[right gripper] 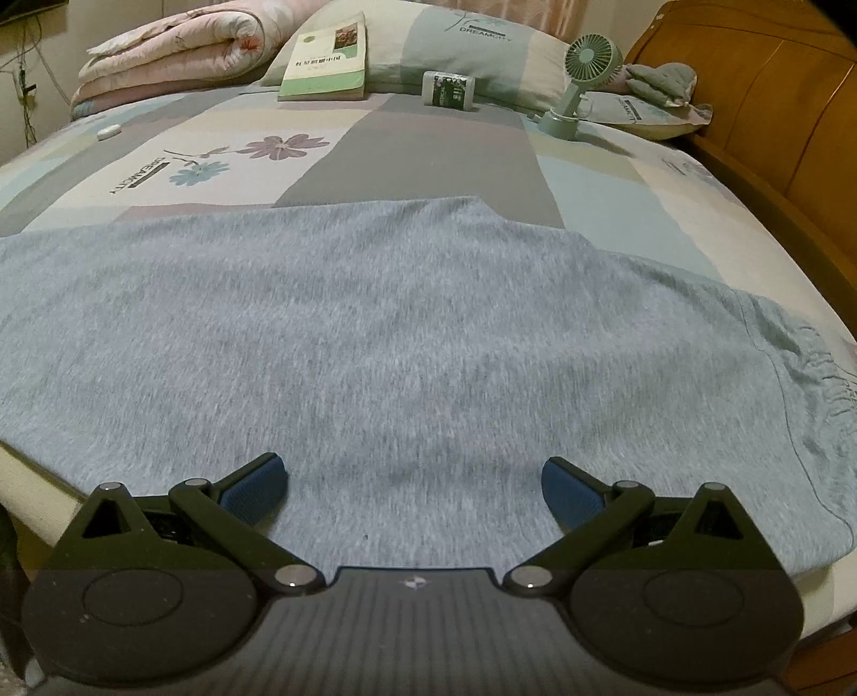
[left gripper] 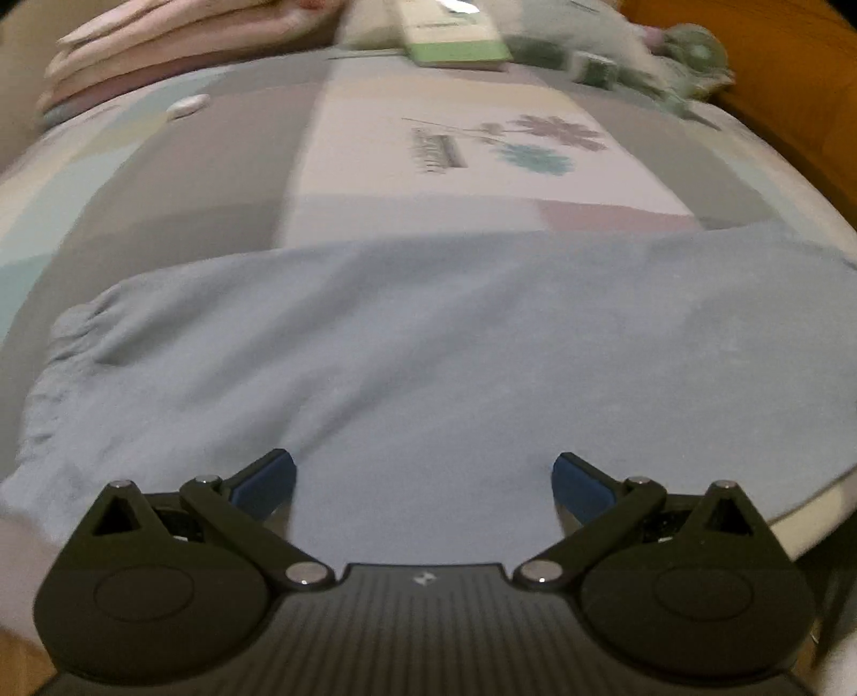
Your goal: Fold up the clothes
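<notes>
Bed (right gripper: 616, 176); both hand-held grippers (left gripper: 423, 476) (right gripper: 415, 482) spread, seemingly above trousers (right gripper: 375, 332).

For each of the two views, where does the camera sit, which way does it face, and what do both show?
Left wrist: sits on the left tool, faces across the grey garment toward the pillows; own open fingers show; blurred.
Right wrist: sits on the right tool, faces the same way toward the headboard; own open fingers show.
Shared: garment, bedsheet, green book, folded quilt, fan.
</notes>
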Action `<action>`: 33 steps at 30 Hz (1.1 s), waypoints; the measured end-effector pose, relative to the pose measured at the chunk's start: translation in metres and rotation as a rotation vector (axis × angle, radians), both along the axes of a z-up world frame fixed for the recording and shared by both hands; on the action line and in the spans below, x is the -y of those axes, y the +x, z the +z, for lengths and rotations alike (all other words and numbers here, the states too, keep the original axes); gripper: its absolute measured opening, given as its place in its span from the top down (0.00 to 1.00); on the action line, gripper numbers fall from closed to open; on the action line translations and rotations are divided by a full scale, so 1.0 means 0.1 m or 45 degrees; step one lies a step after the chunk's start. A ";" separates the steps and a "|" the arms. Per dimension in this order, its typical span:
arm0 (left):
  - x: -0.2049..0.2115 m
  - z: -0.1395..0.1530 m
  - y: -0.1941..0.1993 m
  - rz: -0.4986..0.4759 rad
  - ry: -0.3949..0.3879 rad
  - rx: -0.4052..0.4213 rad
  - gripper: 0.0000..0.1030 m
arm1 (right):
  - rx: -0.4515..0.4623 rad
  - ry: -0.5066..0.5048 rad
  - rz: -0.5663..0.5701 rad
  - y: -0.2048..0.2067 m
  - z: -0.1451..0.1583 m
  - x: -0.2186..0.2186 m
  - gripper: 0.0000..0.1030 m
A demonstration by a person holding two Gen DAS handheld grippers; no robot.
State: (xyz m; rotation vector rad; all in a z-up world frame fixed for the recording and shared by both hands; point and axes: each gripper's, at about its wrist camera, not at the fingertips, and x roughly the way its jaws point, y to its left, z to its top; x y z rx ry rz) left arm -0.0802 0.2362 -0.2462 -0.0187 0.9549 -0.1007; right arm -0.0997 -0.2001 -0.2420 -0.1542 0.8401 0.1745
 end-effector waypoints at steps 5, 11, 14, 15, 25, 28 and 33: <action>-0.20 0.11 -0.04 0.032 -0.037 0.011 0.01 | 0.005 0.002 -0.004 0.00 0.00 0.00 0.00; -0.35 0.29 0.25 0.036 -0.131 0.070 0.01 | -0.002 0.000 -0.007 0.01 0.01 -0.01 0.00; -0.48 0.21 0.53 0.059 -0.200 0.049 0.01 | -0.001 0.000 -0.008 0.00 0.01 -0.01 0.00; -0.55 0.16 0.62 0.089 -0.214 0.030 0.01 | -0.002 0.000 -0.009 0.00 0.01 -0.01 0.00; -0.91 0.17 0.63 0.229 -0.187 0.052 0.01 | -0.022 -0.001 -0.006 0.04 0.02 0.00 0.00; -0.69 0.24 0.45 0.090 -0.171 0.068 0.01 | -0.070 0.009 -0.002 0.09 0.12 -0.02 0.00; -0.47 0.18 0.16 -0.057 -0.147 0.044 0.01 | -0.040 0.089 0.079 0.13 0.44 -0.22 0.00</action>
